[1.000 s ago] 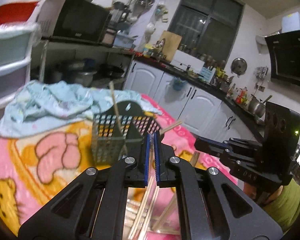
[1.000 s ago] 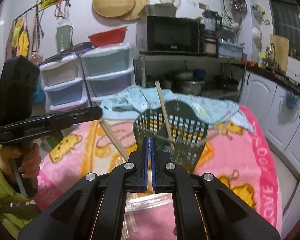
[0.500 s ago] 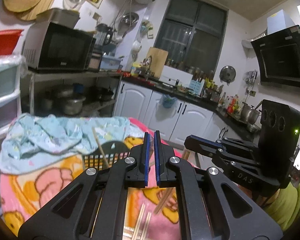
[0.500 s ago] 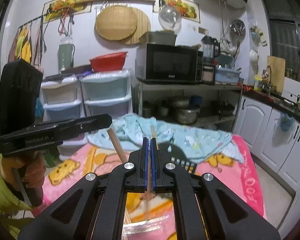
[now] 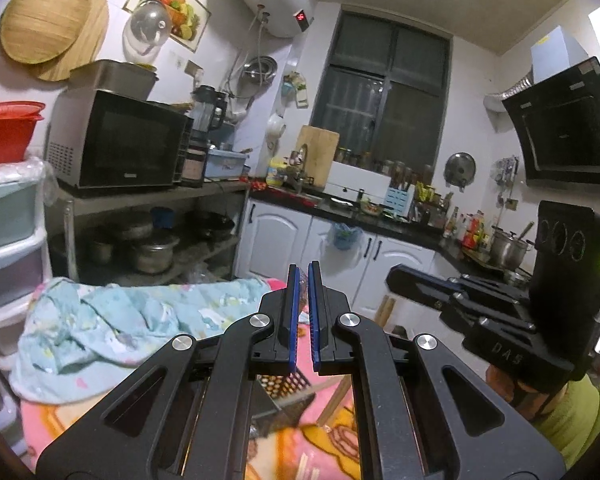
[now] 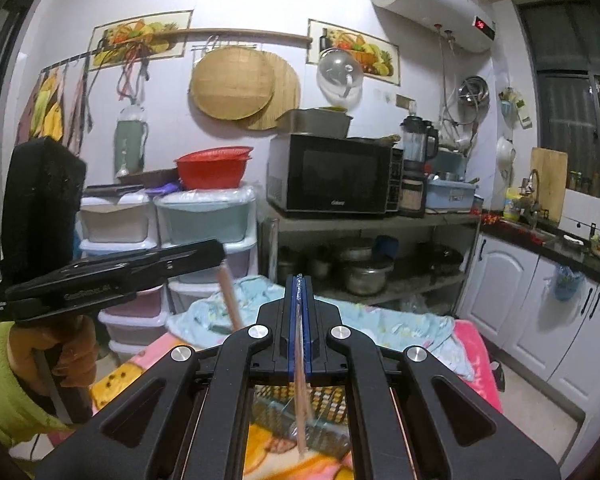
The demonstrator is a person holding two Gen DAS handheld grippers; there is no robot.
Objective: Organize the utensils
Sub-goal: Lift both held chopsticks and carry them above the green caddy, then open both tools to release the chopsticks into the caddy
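Both grippers are up off the table now, way higher than a second ago when they were nose-down right over the mesh basket. My right gripper has its pads pinched tight on a single chopstick, which hangs down between them with its lower end over the basket. My left gripper reads as pressed together too; from its own camera I can't see anything between the pads, but in the right view there's a chopstick slanting down from its tip, so I'm guessing it's got one as well. The basket sits on the pink blanket near the middle of the table, with the crumpled blue cloth behind it toward the far edge. A few loose chopsticks are on the blanket at the near edge. So I reckon I've lifted a pair clear, and next is dropping them upright into the basket.
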